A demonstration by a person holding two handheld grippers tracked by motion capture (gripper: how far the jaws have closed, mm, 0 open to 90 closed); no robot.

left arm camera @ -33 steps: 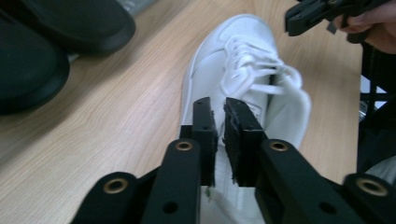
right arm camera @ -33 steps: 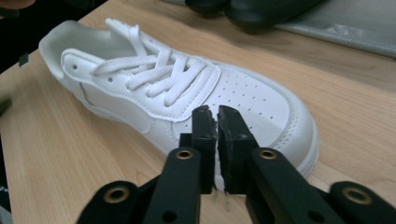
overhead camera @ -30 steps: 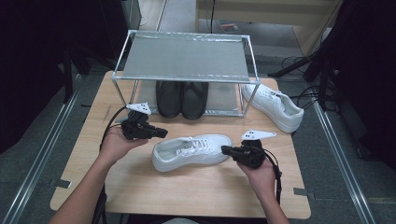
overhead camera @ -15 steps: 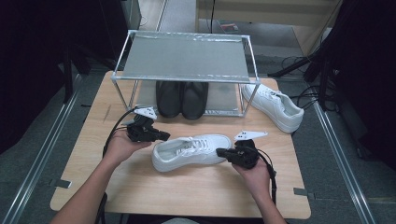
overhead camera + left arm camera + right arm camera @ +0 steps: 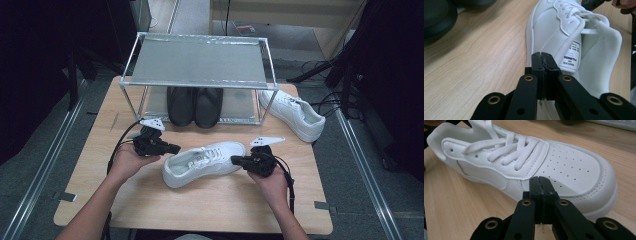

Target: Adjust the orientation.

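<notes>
Between the two sets of fingers, on the pale wooden bench (image 5: 150, 200), lies the white lace-up leather sneaker (image 5: 204, 162): the left gripper (image 5: 541, 58) is clenched on nothing with its tips just at the heel collar, and the right gripper (image 5: 540, 182) is likewise clenched empty, tips against the toe-side upper. The shoe looks light, with a stiff sole but soft, slightly slick sides, so the padded collar or the tongue seems the surest hold. Beyond the fingers stand a metal-framed shelf rack (image 5: 197, 62) sheltering a pair of black shoes (image 5: 195, 105), and the matching white sneaker (image 5: 292, 114) lies well apart, so nothing seems to block a lift.
</notes>
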